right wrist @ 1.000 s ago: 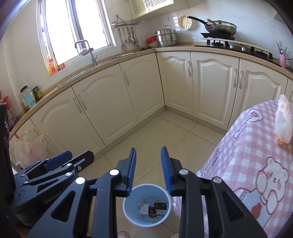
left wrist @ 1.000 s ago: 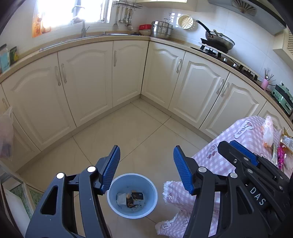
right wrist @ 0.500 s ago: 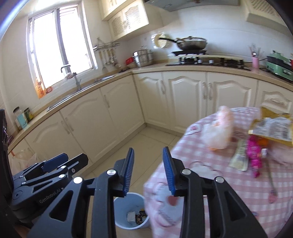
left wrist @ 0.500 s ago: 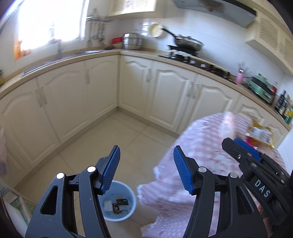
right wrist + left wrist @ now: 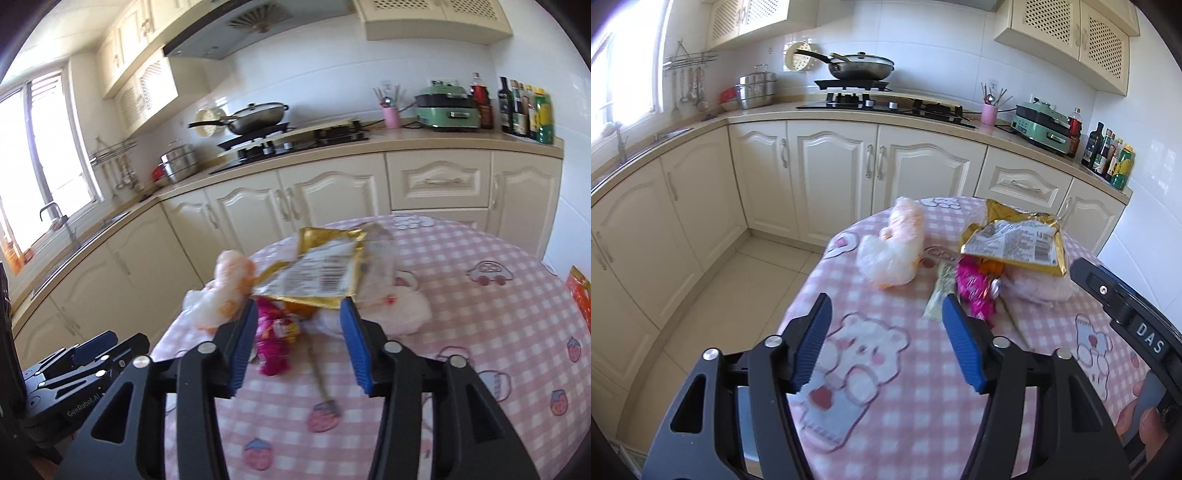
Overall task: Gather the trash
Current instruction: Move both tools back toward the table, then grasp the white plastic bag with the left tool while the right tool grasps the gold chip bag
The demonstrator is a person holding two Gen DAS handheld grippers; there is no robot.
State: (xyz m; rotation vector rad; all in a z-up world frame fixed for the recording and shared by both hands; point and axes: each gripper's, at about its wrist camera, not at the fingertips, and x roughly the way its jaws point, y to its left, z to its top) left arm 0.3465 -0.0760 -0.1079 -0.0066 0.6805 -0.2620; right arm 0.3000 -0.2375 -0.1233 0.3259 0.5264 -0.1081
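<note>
On the pink checked tabletop (image 5: 923,406), trash lies clustered: gold wrapper (image 5: 1015,240), magenta wrapper (image 5: 975,288), crumpled plastic bag (image 5: 894,254). Both views have swung from the floor bin up to this pile. Left claw (image 5: 886,341) and right claw (image 5: 297,345) hover wide open, empty; next pickup can begin.

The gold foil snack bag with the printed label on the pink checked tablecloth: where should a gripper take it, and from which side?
Probably by the near edge of the gold foil snack bag. It lies propped on the magenta wrapper and the pale plastic bag, so that edge lifts off the pink checked tablecloth. The open right gripper already faces it; come in low from the front, one finger under and one over.
</note>
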